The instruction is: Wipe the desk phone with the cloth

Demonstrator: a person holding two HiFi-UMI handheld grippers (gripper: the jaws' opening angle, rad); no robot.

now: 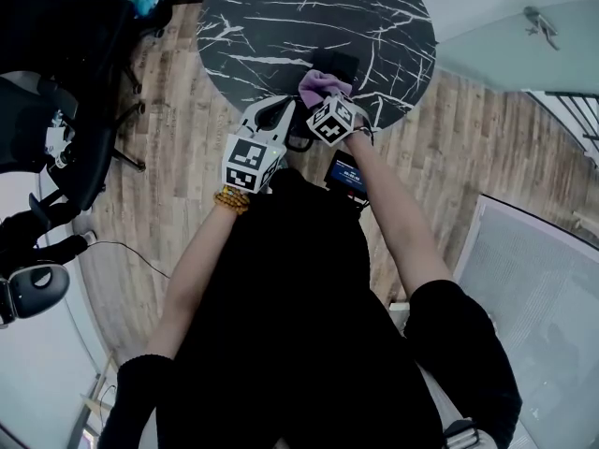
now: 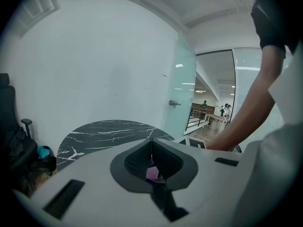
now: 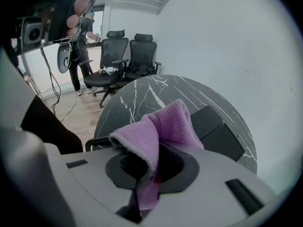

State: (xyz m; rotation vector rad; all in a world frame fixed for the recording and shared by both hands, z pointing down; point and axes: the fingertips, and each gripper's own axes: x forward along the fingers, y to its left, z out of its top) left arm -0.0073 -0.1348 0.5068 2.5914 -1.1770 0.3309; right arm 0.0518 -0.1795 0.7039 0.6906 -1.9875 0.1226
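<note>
Two tools hung by the desk phone [image 3: 218, 131]: your right gripper [image 3: 154, 160] pinched the cloth [image 3: 161, 126], your left gripper [image 2: 151, 148] sat with jaws pressed together. The fold wanted dragging flat, lightly.

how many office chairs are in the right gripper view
2. Both black office chairs stand side by side past the marble table: one nearer the standing person, the other right of it. More may sit out of frame.

1. A round desk [image 1: 271, 26] with a black, white-veined marble top stands on a wood-plank floor [image 1: 468, 148].
2. Two black office chairs [image 3: 130, 51] stand beyond it, near a plain white wall [image 2: 104, 65].
3. A pale glass door [image 2: 182, 93] adjoins that wall.
</note>
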